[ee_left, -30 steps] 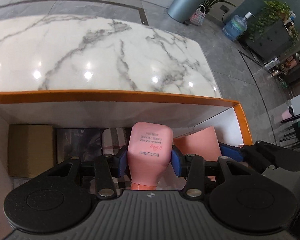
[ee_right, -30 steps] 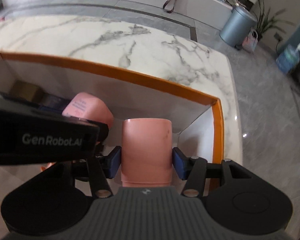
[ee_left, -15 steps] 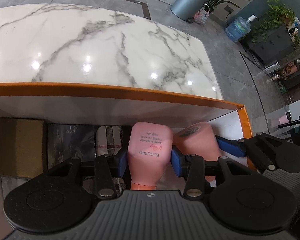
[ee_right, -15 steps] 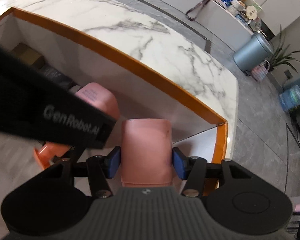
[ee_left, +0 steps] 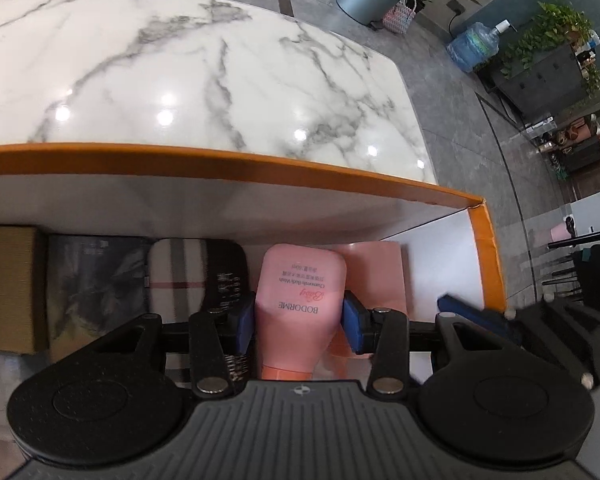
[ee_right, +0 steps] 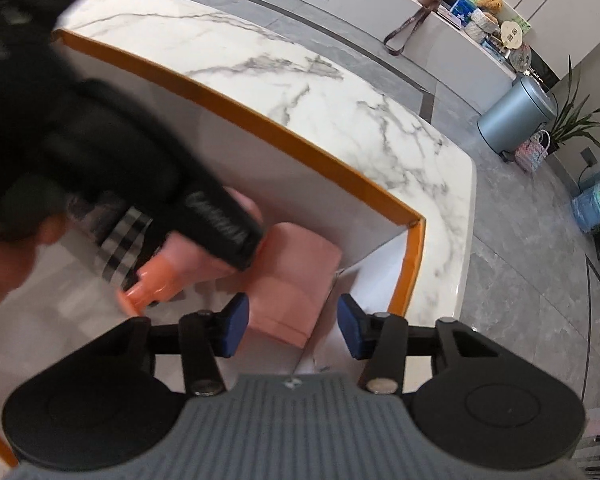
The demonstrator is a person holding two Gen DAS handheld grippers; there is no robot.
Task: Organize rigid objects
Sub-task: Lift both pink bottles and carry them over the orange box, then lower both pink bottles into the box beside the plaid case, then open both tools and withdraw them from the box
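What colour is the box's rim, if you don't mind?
Orange rim, clearest in the left wrist view.

right tool jaws apart | pink box between, unpressed

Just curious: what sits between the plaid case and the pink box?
The pink BODORME bottle, clamped in the left hand-held gripper; the left wrist view shows it.

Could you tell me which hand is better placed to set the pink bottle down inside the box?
Left: its tool is clamped on the pink bottle, low inside the orange-rimmed box, beside the pink carton.
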